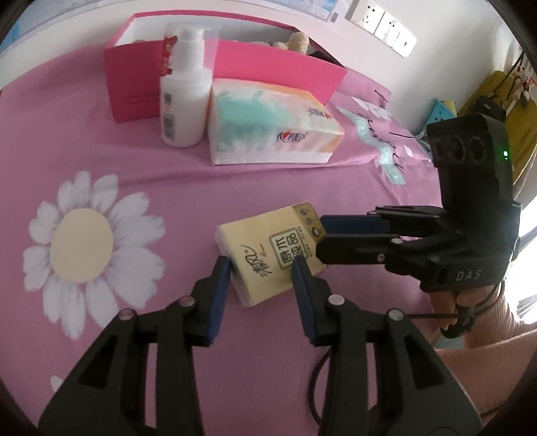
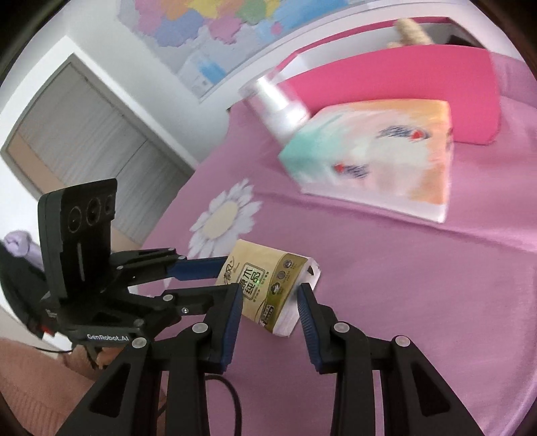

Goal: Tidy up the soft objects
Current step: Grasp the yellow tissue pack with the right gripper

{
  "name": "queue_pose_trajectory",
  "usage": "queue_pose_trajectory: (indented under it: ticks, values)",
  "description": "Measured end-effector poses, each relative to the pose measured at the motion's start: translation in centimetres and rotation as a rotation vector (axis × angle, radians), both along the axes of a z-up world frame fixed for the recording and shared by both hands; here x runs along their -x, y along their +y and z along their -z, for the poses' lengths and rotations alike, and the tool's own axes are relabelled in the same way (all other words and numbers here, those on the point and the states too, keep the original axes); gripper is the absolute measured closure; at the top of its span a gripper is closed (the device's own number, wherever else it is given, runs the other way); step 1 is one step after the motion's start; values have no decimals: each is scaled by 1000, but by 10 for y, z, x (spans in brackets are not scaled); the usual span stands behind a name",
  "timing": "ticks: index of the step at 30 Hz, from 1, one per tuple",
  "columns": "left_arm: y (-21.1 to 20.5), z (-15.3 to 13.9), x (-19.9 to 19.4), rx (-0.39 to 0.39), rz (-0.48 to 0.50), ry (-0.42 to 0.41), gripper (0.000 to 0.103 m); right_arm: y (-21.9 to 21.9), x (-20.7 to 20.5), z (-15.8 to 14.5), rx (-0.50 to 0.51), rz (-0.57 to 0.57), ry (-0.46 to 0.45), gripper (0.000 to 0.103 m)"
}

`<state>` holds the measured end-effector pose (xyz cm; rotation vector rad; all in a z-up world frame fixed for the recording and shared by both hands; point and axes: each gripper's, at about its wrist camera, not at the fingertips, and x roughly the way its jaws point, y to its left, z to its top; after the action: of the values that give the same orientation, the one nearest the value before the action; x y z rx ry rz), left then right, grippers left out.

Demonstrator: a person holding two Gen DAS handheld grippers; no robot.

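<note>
A small yellow tissue pack lies flat on the pink bedsheet; it also shows in the right wrist view. My left gripper is open, its fingers on either side of the pack's near end. My right gripper is open, its fingers astride the pack's other end; it shows from the side in the left wrist view. A large pastel tissue pack lies farther back, next to an open pink box that holds a plush toy.
A white pump bottle stands between the pink box and the large tissue pack. The sheet has a white daisy print. A wall with sockets is behind the bed. A map hangs on the wall.
</note>
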<state>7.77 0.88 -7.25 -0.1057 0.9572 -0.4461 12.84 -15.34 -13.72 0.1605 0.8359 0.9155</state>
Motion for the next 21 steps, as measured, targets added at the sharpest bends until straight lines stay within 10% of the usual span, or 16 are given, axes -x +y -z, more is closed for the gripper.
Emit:
queue_pose_trajectory:
  ticks: [21]
  values:
    - [-12,-14,-1,-55,-1,-55,67,-5,-2,1,-23,64,4,70]
